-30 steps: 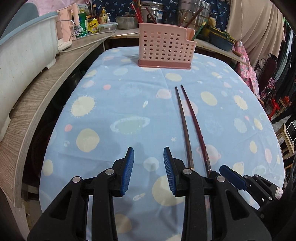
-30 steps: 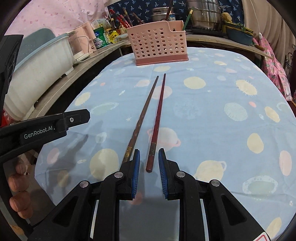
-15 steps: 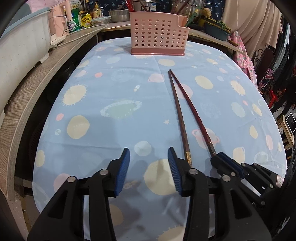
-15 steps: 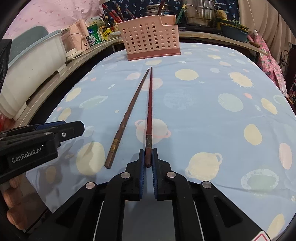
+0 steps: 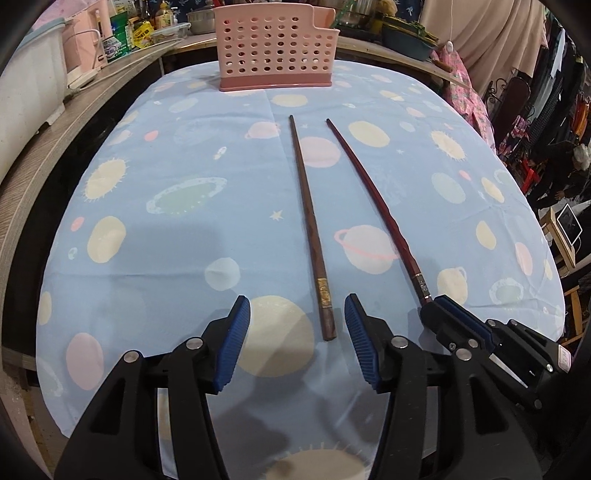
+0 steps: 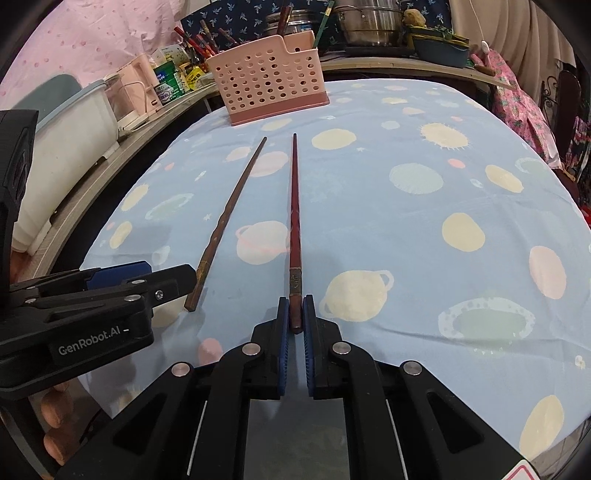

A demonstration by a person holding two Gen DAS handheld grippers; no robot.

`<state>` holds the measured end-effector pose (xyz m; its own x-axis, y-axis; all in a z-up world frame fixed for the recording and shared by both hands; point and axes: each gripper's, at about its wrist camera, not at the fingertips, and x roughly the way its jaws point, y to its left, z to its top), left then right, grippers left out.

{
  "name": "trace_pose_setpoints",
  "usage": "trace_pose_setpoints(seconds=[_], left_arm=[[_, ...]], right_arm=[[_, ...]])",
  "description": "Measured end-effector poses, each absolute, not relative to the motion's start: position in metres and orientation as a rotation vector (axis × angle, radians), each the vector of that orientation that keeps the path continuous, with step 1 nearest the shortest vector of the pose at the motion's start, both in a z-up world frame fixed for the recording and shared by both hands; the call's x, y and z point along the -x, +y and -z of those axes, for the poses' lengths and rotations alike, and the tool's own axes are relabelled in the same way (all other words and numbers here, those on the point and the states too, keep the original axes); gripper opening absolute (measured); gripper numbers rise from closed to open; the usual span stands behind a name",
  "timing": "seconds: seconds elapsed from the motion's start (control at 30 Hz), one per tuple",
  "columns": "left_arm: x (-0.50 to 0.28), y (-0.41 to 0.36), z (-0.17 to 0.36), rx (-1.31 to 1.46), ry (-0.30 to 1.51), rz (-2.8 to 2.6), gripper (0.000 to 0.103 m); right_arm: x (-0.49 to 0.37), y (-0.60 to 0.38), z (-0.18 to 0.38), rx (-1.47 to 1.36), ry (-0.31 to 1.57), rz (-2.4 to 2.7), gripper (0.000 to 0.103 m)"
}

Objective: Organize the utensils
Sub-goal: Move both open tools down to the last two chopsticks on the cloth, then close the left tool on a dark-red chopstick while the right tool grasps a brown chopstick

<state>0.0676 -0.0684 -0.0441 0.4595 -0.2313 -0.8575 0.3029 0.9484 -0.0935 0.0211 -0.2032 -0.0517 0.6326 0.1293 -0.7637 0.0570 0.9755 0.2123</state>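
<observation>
Two long chopsticks lie on the blue planet-print tablecloth (image 5: 166, 258), pointing toward a pink perforated utensil holder (image 5: 275, 48) at the far edge. My right gripper (image 6: 294, 325) is shut on the near end of the red chopstick (image 6: 294, 221); it also shows in the left wrist view (image 5: 373, 199). My left gripper (image 5: 297, 339) is open, its jaws on either side of the near end of the brown chopstick (image 5: 310, 229), not touching it. The brown chopstick (image 6: 229, 214) and the holder (image 6: 271, 86) show in the right wrist view too.
A wooden counter (image 5: 55, 140) runs along the left with a white tub (image 6: 62, 144), a pink appliance and bottles. Pots and bowls (image 6: 373, 22) stand behind the holder. Clothes and furniture crowd the right side beyond the table edge.
My right gripper closed on the red chopstick's near end and swung it apart from the brown one. My left gripper moved right, so its open jaws now straddle the brown chopstick's end.
</observation>
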Motion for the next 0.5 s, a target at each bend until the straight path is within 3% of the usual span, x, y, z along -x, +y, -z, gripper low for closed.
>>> trace_pose_setpoints(seconds=[0.17, 0.3, 0.43, 0.5], left_arm=[[-0.0706, -0.0715, 0.0507, -0.079, 1.064, 0.325, 0.049], [-0.0718, -0.0702, 0.0536, -0.090, 1.061, 0.311, 0.035], [-0.0725, -0.0675, 0.0535, -0.098, 1.062, 0.306, 0.008], [-0.0726, -0.0658, 0.0534, -0.090, 1.068, 0.313, 0.007]], right_arm=[[-0.0206, -0.2033, 0.0521, -0.225, 0.886, -0.042, 0.007], [-0.0206, -0.2031, 0.0520, -0.223, 0.886, -0.042, 0.007], [-0.0203, -0.2031, 0.0522, -0.220, 0.886, -0.042, 0.007], [-0.0203, -0.2029, 0.0521, -0.219, 0.887, -0.043, 0.007]])
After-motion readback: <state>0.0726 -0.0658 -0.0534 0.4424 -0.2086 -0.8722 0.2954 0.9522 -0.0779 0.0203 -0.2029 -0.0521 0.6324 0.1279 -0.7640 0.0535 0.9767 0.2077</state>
